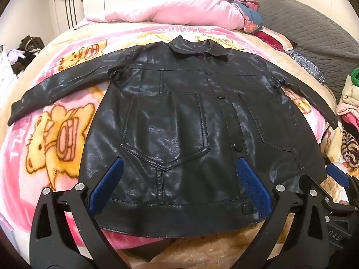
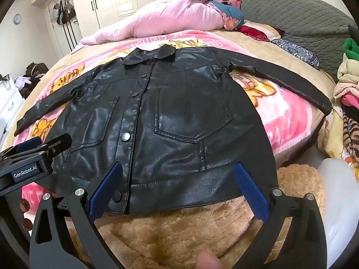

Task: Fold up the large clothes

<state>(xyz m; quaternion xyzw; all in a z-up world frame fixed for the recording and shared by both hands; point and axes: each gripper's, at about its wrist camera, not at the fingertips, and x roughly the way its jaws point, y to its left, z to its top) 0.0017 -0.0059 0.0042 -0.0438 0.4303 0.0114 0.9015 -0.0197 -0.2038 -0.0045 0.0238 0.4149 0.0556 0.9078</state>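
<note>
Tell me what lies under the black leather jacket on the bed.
Under the black leather jacket lies a pink cartoon-bear blanket; near the hem, a tan fluffy blanket shows. What the blanket's print looks like beneath the jacket's body cannot be seen, because the jacket covers it.

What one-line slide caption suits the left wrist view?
Open left gripper poised over the hem of a black jacket spread flat on a cartoon blanket.

At the right edge of the left wrist view the right gripper (image 1: 336,174) is cut off, and the blanket (image 1: 67,116) lettering is partly covered by the jacket (image 1: 179,123).
</note>
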